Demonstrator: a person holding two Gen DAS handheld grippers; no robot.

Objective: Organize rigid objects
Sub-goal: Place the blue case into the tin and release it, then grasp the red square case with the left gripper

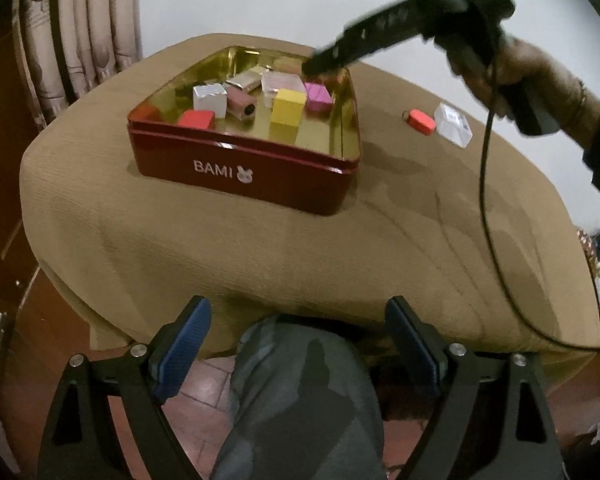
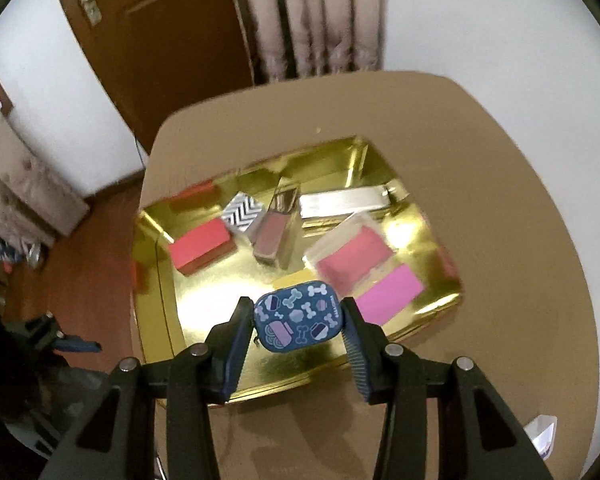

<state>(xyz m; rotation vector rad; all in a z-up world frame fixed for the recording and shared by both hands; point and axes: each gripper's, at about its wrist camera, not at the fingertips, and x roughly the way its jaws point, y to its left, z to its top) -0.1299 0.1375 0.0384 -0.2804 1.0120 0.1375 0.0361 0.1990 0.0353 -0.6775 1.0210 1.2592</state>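
Observation:
A dark red tin marked BAMI (image 1: 244, 174) with a gold inside (image 2: 220, 300) stands on the tan-covered table. In it lie several small boxes: a red one (image 2: 202, 246), a yellow one (image 1: 287, 110), a pink one (image 2: 388, 292), a silver one (image 1: 209, 96). My right gripper (image 2: 298, 322) is shut on a small blue tin patterned with bones (image 2: 298, 320) and holds it above the tin's near edge. From the left wrist view, the right gripper's tip (image 1: 320, 65) hangs over the tin's far side. My left gripper (image 1: 298, 344) stays open and empty at the table's near edge.
A small red box (image 1: 422, 120) and a clear white box (image 1: 453, 125) lie on the cloth right of the tin. A black cable (image 1: 485, 200) trails across the table's right side. A person's knee (image 1: 296, 392) is below the left gripper. A door and curtain stand behind.

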